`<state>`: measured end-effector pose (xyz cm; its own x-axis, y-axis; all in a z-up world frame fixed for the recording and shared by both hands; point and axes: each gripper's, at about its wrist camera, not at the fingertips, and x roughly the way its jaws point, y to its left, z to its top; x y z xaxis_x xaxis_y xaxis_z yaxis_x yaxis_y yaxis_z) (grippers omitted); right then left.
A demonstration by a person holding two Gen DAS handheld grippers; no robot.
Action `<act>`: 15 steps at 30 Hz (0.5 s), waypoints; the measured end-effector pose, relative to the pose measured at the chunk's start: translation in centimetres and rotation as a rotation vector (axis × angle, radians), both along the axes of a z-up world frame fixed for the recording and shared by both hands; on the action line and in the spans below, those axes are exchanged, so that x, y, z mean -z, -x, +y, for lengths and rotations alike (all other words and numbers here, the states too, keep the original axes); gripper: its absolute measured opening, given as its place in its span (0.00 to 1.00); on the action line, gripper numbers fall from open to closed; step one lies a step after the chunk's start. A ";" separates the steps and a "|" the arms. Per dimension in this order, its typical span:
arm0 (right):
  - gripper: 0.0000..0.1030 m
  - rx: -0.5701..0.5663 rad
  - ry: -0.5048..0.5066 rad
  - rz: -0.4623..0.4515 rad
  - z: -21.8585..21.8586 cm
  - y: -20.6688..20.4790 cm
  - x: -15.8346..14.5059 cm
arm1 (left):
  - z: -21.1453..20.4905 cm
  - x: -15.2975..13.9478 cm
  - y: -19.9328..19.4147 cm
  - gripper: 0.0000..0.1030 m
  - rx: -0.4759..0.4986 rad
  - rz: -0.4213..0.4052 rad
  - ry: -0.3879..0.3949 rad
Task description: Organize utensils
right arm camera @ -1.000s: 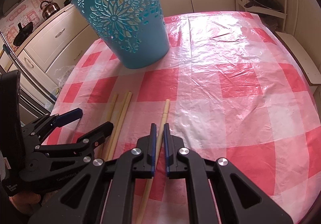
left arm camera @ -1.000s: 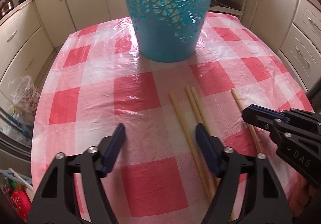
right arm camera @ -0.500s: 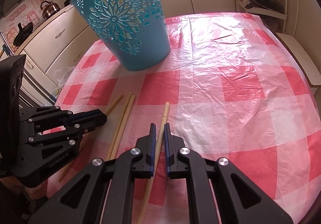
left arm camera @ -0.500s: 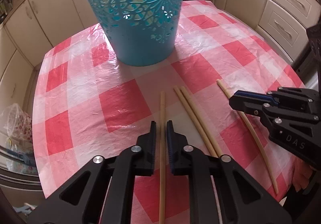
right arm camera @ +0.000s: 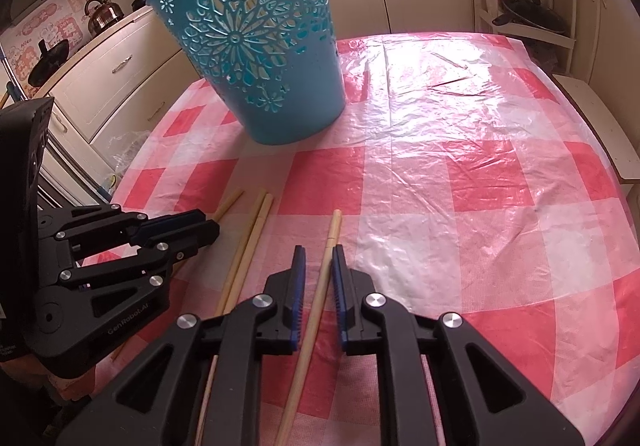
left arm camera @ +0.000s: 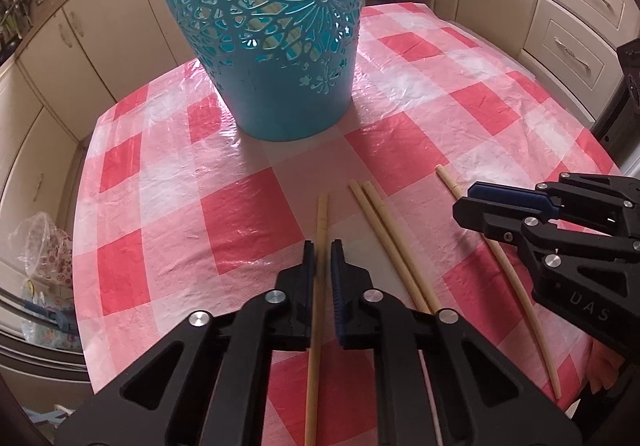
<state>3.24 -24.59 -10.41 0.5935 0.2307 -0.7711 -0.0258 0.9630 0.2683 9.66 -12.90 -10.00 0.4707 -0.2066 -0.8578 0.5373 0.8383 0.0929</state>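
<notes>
L gripper (left arm camera: pixel 320 266) pinches chopstick (left arm camera: pixel 322 214); R gripper (right arm camera: pixel 319 270) opening, stick (right arm camera: pixel 332 230) between jaws, pads clear: may roll off table

Cream kitchen cabinets (left arm camera: pixel 576 6) ring the table; a kettle (right arm camera: pixel 105 13) stands on the counter.

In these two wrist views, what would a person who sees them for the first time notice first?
First, the tall turquoise basket with cut-out flowers, standing at the far side of the red-and-white checked tablecloth. Next, four pale chopsticks on the cloth in front of it: the left tongs are shut on the leftmost chopstick, while the right tongs, their jaws opening, straddle the rightmost chopstick.
</notes>
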 end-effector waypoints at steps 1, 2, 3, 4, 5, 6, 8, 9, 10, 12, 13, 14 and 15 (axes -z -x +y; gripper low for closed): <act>0.17 -0.003 0.005 -0.003 0.1 0.0 0.0 | -0.2 0.0 0.1 0.05 0.001 -0.009 -0.008; 0.18 -0.007 0.011 -0.006 0.2 0.0 0.0 | -0.3 0.0 0.3 0.05 0.002 -0.017 -0.015; 0.19 -0.010 0.018 -0.008 0.4 0.0 0.0 | -0.3 0.0 0.4 0.05 0.003 -0.021 -0.017; 0.20 -0.013 0.023 -0.010 0.5 0.0 0.0 | -0.3 0.0 0.4 0.05 0.002 -0.021 -0.016; 0.21 -0.015 0.026 -0.011 0.5 0.0 0.0 | -0.2 0.0 0.4 0.05 0.000 -0.019 -0.012; 0.21 -0.016 0.027 -0.012 0.6 0.0 0.0 | -0.1 0.0 0.4 0.05 -0.001 -0.017 -0.010; 0.21 -0.016 0.026 -0.013 0.6 -0.1 0.0 | 0.0 0.0 0.5 0.05 -0.002 -0.015 -0.011; 0.21 -0.016 0.026 -0.013 0.6 -0.1 0.0 | 0.1 -0.1 0.6 0.05 -0.002 -0.015 -0.014; 0.21 -0.016 0.026 -0.012 0.6 -0.1 0.0 | 0.1 -0.1 0.8 0.05 -0.002 -0.014 -0.017; 0.21 -0.016 0.027 -0.013 0.6 -0.1 0.0 | 0.2 -0.1 1.0 0.05 -0.002 -0.017 -0.024; 0.21 -0.016 0.027 -0.013 0.6 -0.1 0.0 | 0.2 -0.2 1.2 0.05 -0.002 -0.018 -0.026; 0.21 -0.016 0.028 -0.013 0.6 -0.1 0.0 | 0.2 -0.3 1.4 0.05 -0.002 -0.021 -0.028; 0.21 -0.016 0.028 -0.013 0.6 -0.1 0.0 | 0.3 -0.5 1.6 0.05 -0.002 -0.024 -0.030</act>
